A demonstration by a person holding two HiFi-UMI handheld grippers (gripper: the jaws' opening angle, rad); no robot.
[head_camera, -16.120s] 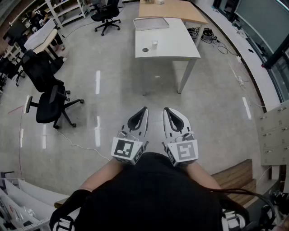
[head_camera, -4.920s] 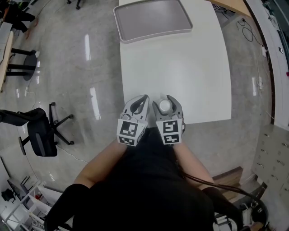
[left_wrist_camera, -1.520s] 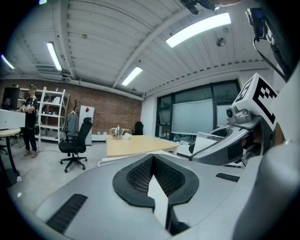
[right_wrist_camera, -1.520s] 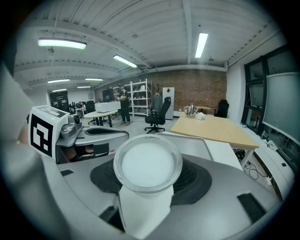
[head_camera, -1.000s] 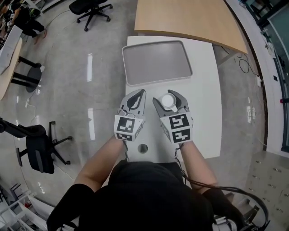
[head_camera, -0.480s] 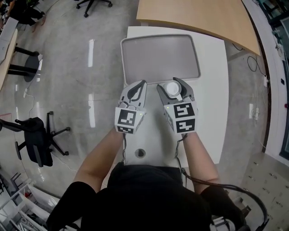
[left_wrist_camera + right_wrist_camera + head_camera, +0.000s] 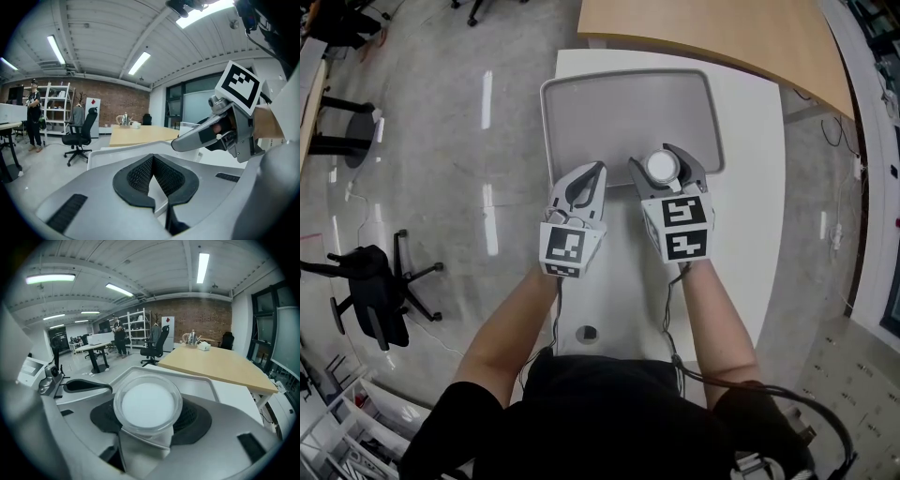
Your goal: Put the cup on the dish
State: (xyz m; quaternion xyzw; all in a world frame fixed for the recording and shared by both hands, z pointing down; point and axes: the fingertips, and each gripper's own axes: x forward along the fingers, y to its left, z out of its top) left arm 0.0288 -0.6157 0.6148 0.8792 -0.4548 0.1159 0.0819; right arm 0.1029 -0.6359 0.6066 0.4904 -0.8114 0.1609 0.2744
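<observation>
The left gripper [image 7: 598, 170], jaws pressed together on nothing, hangs at the near rim of the tray [image 7: 623, 103]. Just to its right, the right gripper [image 7: 664, 157] is clamped round the cup [image 7: 662, 167], above the tray's near edge. Bare tray floor lies ahead, and open tabletop [image 7: 750, 216] lies further right.

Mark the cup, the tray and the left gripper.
cup [image 7: 662, 167]: head view, its white top.
tray [image 7: 619, 108]: head view, its bare grey floor.
left gripper [image 7: 600, 167]: head view, where its closed tips meet.
</observation>
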